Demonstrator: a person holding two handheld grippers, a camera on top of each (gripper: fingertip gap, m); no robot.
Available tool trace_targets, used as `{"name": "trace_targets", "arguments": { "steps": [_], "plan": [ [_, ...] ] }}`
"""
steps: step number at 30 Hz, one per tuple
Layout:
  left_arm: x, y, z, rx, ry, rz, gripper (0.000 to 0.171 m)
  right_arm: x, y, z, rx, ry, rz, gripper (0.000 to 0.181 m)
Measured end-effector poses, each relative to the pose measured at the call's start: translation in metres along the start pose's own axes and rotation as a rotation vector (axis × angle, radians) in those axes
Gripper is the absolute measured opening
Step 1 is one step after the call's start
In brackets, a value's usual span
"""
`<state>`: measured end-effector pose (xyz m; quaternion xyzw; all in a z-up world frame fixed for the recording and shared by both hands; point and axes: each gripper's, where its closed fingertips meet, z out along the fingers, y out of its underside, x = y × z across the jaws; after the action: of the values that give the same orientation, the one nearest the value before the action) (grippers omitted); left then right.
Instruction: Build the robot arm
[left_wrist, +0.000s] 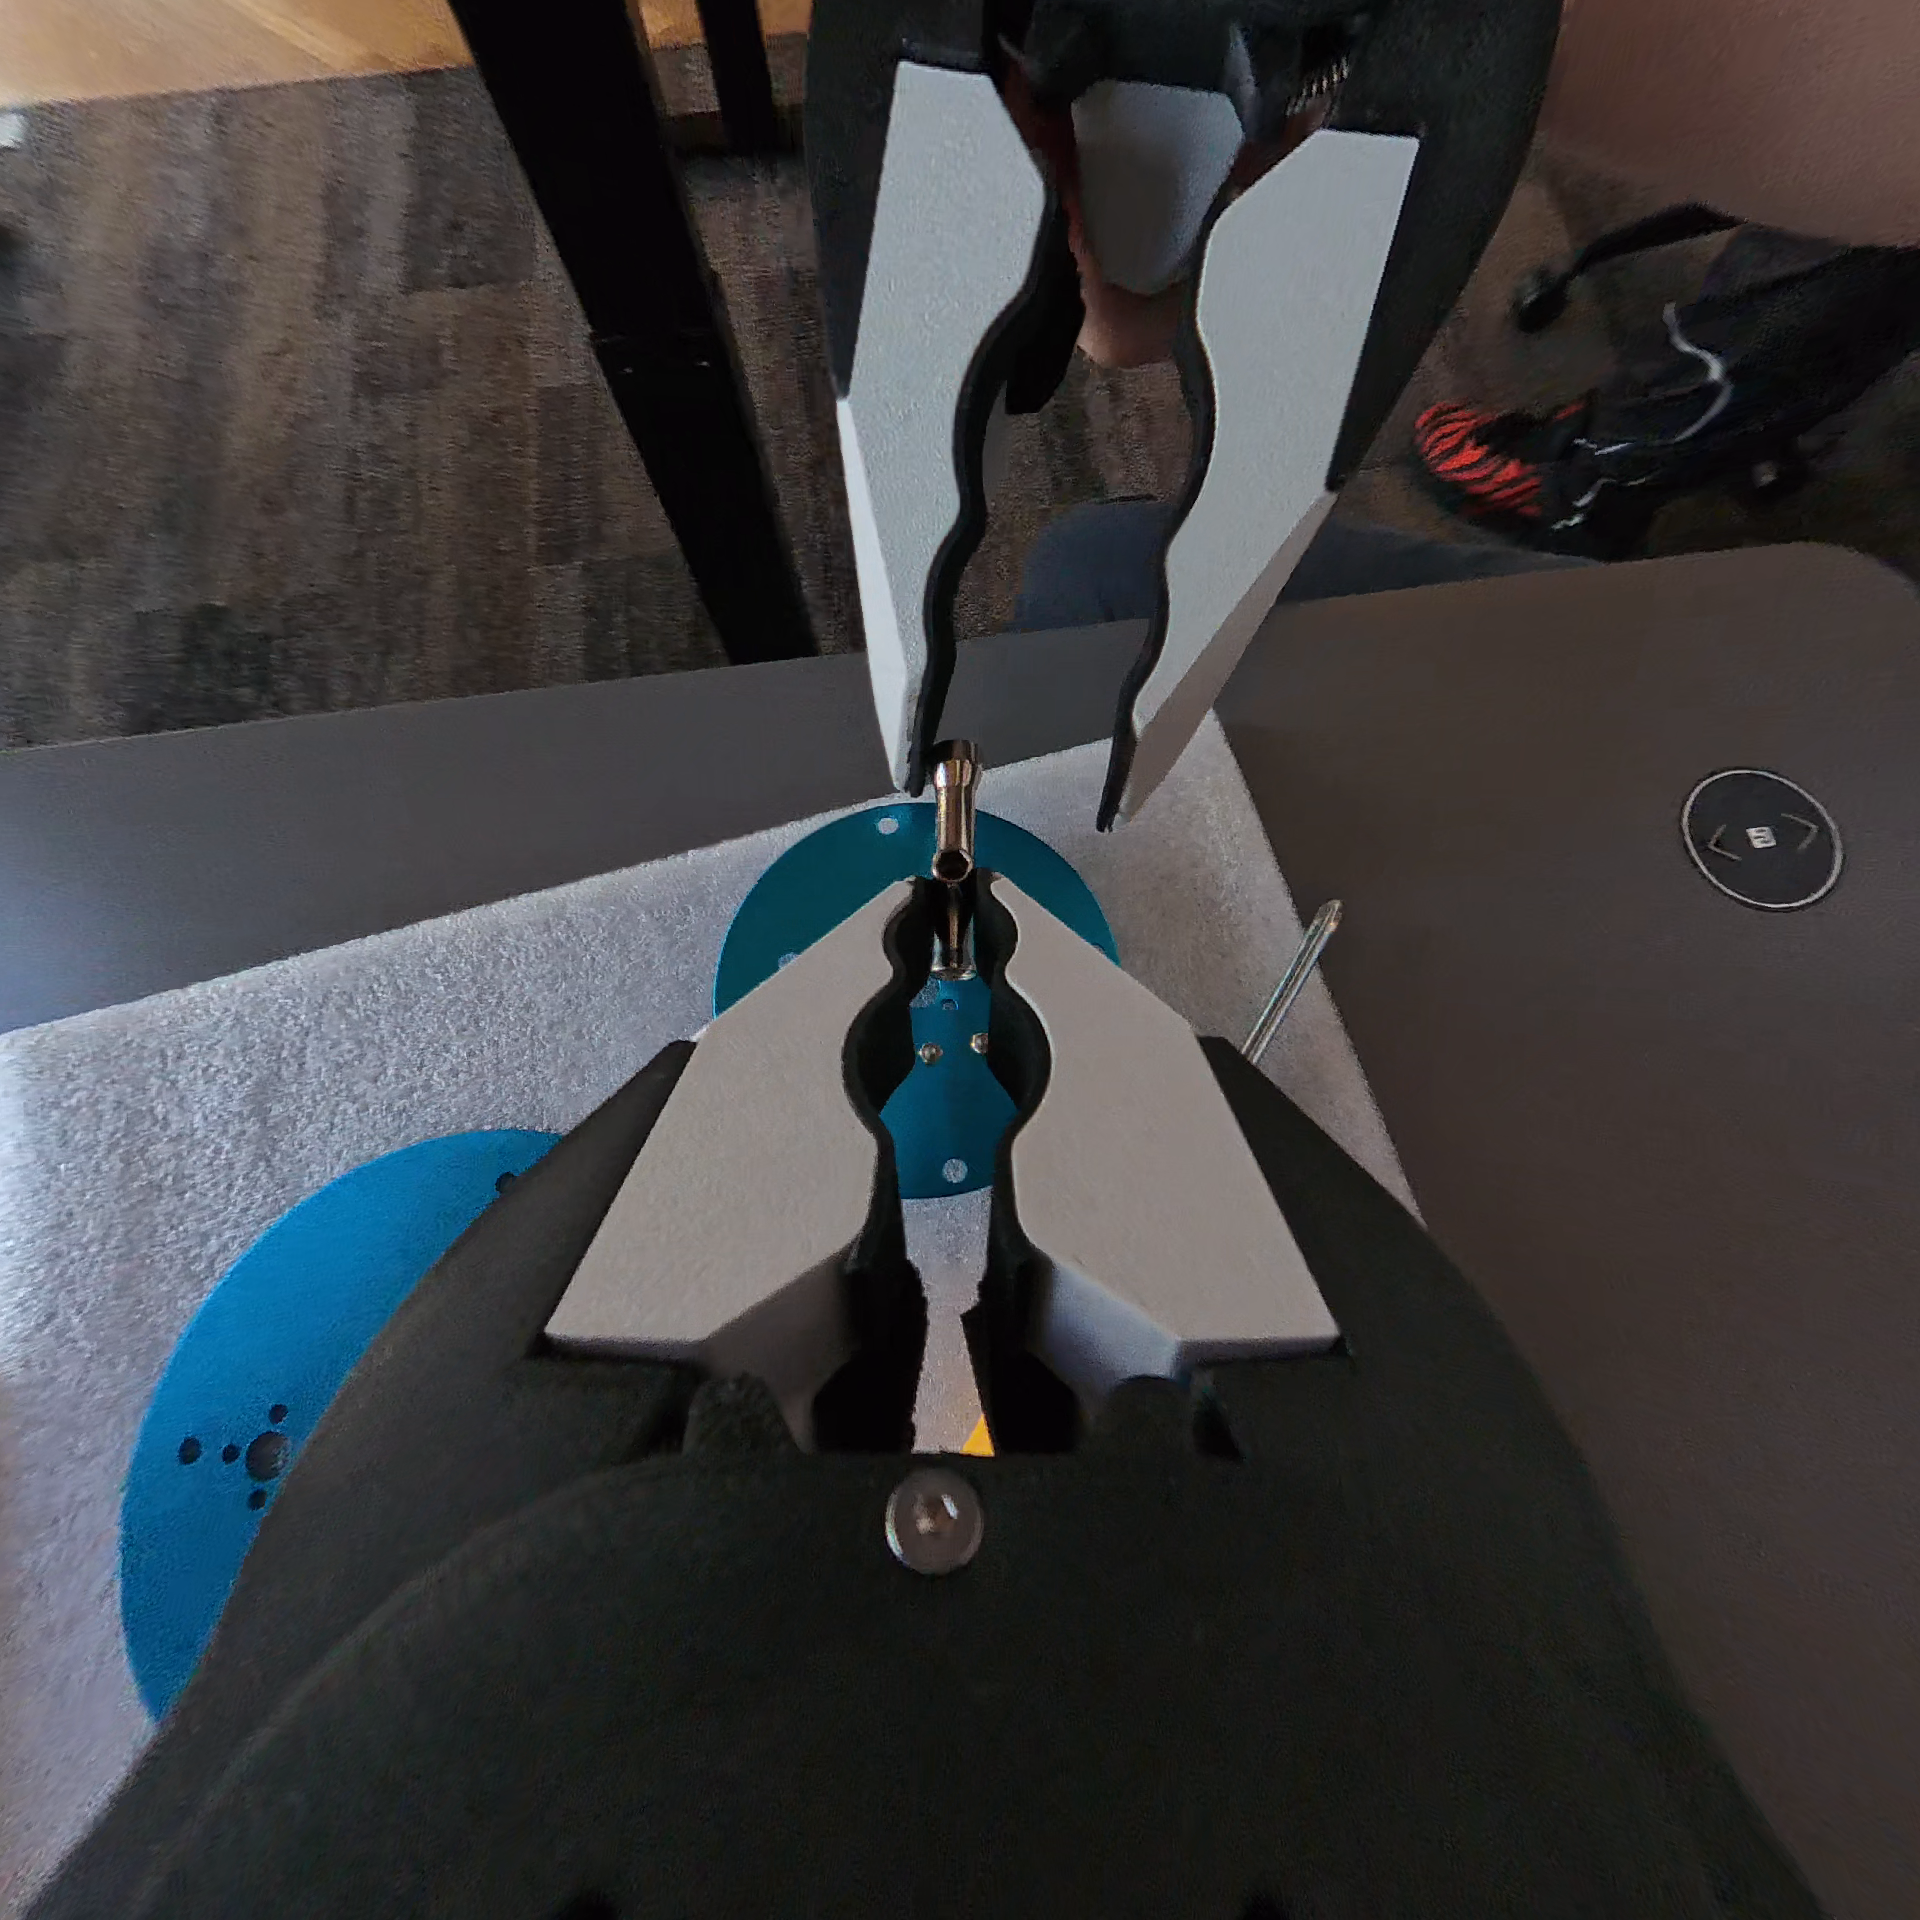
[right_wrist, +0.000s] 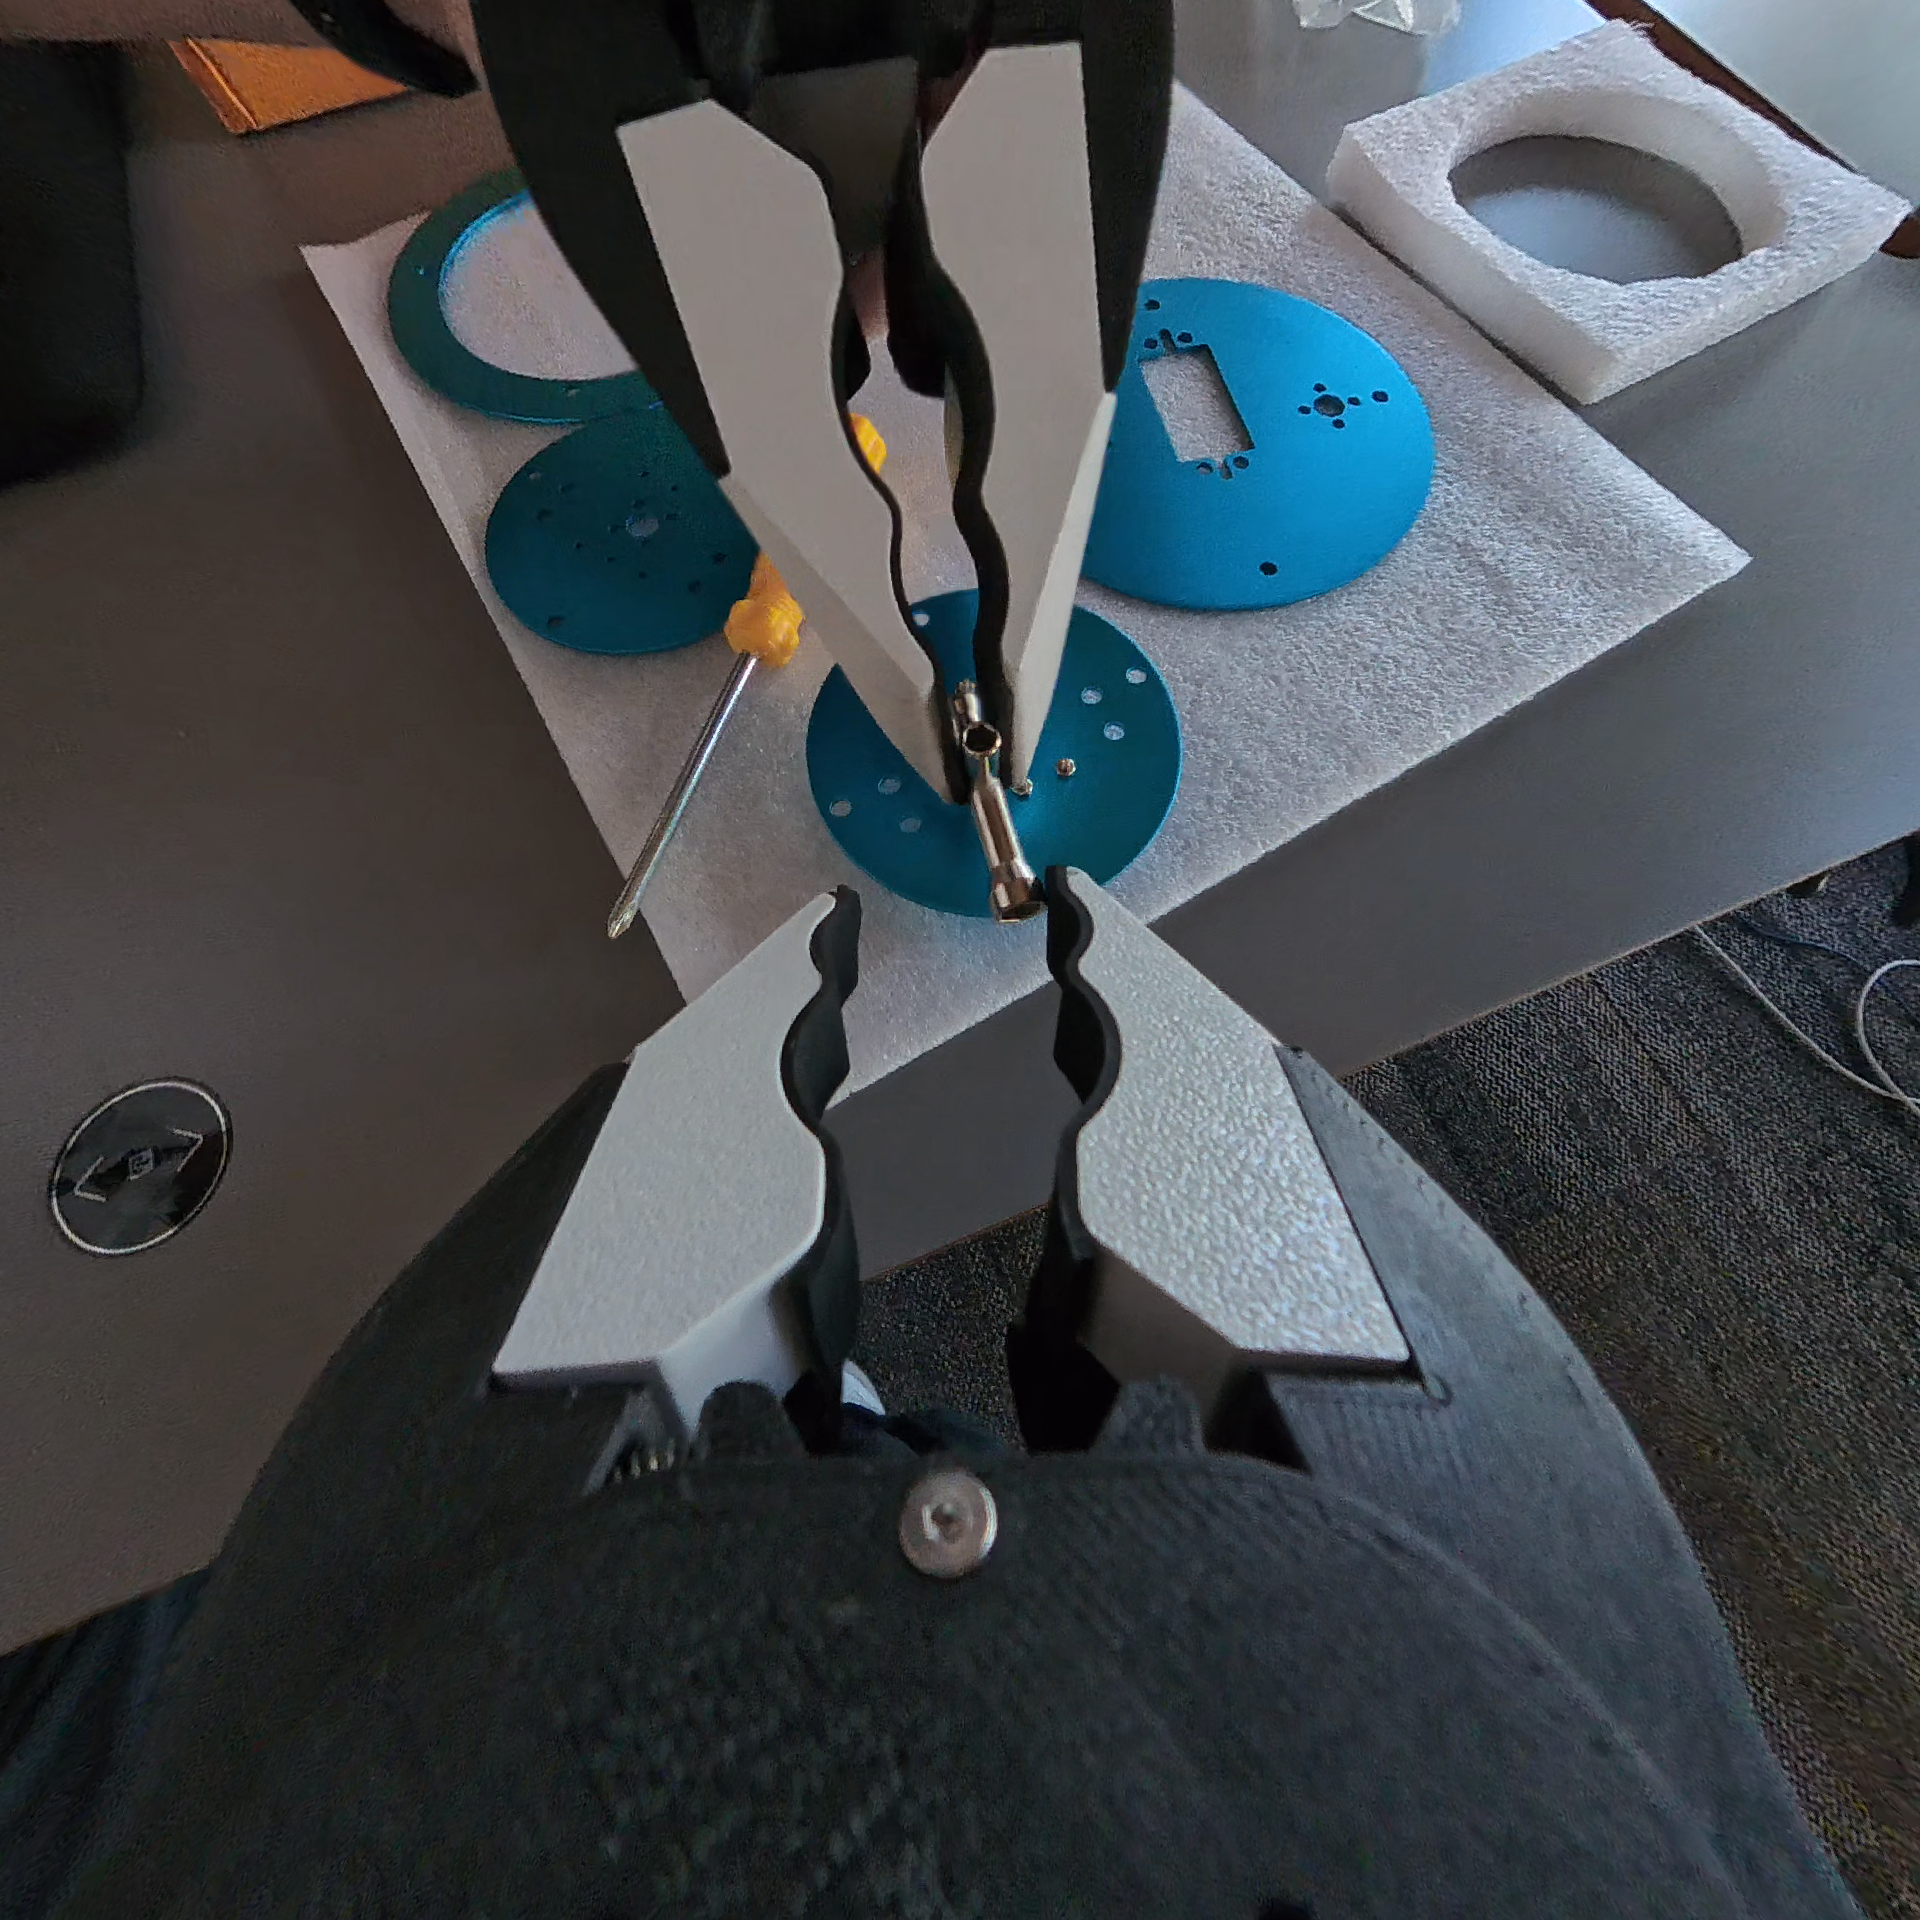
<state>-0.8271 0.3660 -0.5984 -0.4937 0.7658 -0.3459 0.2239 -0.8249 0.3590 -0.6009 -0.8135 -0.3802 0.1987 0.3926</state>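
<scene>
The left gripper (right_wrist: 977, 764) clamps a small silver metal socket wrench (right_wrist: 995, 831); at six o'clock, the right gripper (right_wrist: 951, 904) gapes beside it.

Both views are moderately lit by soft daylight that falls brightest on the white foam sheet (right_wrist: 1299, 665), which nears overexposure in the right wrist view, while the grey tabletop (left_wrist: 1558, 1039) stays dull and dark. Shadows are soft-edged. The blue discs (right_wrist: 1262, 447) show a mild sheen, without harsh glare. Wide-angle distortion bends the table edges and stretches the corners. The carpet (left_wrist: 260, 364) at the far left is smeared and out of focus.
</scene>
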Motion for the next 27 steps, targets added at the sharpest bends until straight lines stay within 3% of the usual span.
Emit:
{"name": "trace_targets", "arguments": {
  "steps": [6, 27],
  "plan": [
    [0.000, 0.000, 0.000, 0.046, 0.035, 0.000, 0.006, 0.000, 0.000, 0.002, 0.011, 0.031, 0.025, 0.038],
    [0.002, 0.002, -0.001, 0.023, 0.075, 0.042, 0.008, -0.011, -0.001, 0.004, 0.056, 0.183, 0.103, 0.044]
  ]
}}
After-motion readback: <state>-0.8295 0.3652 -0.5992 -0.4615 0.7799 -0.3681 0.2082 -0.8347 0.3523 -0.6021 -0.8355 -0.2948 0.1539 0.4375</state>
